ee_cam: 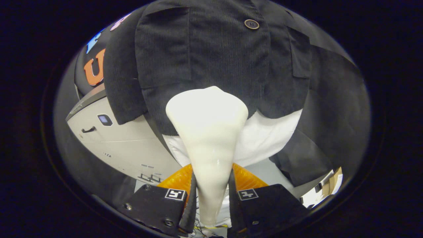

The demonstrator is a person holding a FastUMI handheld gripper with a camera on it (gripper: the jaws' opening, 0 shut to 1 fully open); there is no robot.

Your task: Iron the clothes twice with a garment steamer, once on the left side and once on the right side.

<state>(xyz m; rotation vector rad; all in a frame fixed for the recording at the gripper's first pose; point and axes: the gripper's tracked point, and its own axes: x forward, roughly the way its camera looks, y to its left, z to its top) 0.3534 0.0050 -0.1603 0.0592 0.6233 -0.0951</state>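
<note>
At lower left of the frame stands a pale cabinet [112,138] with a dark handle. Centre frame, the tongs [211,190] are clamped on the white garment steamer [207,132], whose wide head rests against the hem of a dark corduroy jacket [211,56] hanging over a white shirt [264,137].

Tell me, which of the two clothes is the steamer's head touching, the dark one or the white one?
The dark corduroy jacket; the fingers grip the steamer, its head against the hem above the white garment.
</note>
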